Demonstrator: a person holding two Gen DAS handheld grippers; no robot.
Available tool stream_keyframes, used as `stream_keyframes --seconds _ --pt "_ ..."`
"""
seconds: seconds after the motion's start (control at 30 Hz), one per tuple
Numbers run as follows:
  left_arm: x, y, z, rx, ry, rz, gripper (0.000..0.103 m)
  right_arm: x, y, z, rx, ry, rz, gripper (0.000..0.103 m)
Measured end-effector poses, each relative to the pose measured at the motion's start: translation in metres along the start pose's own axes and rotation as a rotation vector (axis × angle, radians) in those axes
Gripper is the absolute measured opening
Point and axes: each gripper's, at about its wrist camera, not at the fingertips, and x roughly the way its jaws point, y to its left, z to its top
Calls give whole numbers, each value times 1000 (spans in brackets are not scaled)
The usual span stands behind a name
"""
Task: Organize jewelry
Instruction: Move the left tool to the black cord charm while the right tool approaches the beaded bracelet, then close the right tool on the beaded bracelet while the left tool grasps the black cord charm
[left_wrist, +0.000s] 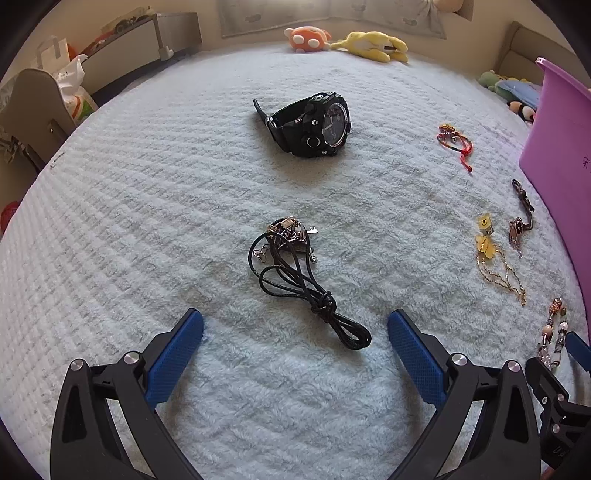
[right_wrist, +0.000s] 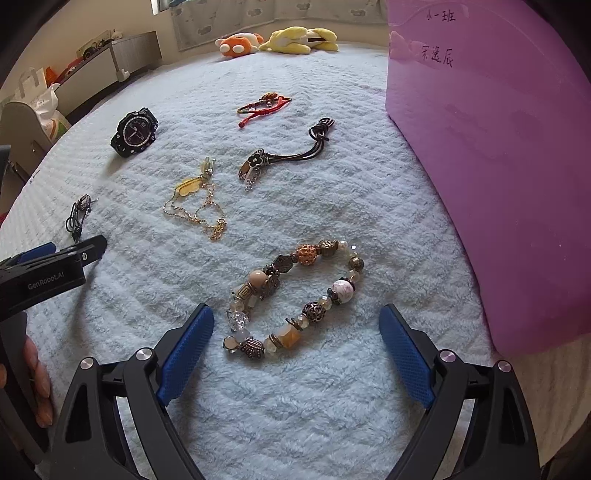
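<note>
Both grippers hang over a pale blue fleece blanket (right_wrist: 295, 406) that covers a bed, and the jewelry lies spread across it. The right gripper (right_wrist: 296, 334) has its blue-padded jaws set wide apart, with nothing pressed between the pads. Just ahead of them lies the beaded bracelet (right_wrist: 295, 299), a closed, elongated loop of mixed beads: bronze filigree spheres, an orange studded ball, a white marbled bead, clear faceted crystals and amber pieces. Its near end reaches between the fingertips without touching either pad. The left gripper (left_wrist: 295, 326) also stands wide open and empty. In front of it lies the black cord necklace (left_wrist: 295, 273), coiled in loose loops, knotted near its lower end, with a cluster of small metal charms at the top; the tail of the cord lies between the fingertips, apart from both pads. Farther up the blanket rests the black wristwatch (left_wrist: 314, 125), a chunky sport model lying on its side. Toward the right lie a red braided bracelet (right_wrist: 264, 105), a gold chain with yellow charms (right_wrist: 195, 203) and a dark cord bracelet with a flower charm (right_wrist: 280, 157). A translucent purple bin (right_wrist: 498, 166) with handwritten characters on its wall stands at the blanket's right edge.
</note>
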Motion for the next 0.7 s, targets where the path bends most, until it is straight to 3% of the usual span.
stream_keyframes --seconds 0.43,0.57,0.7 --pt "9 -4 11 4 -30 10 96 3 1 3 -4 -11 6 88" --pt "4 -3 8 8 -39 -4 87 1 0 3 -5 -13 18 82" --pt "-5 -8 2 38 -60 -20 67 -3 4 0 -22 -25 21 68"
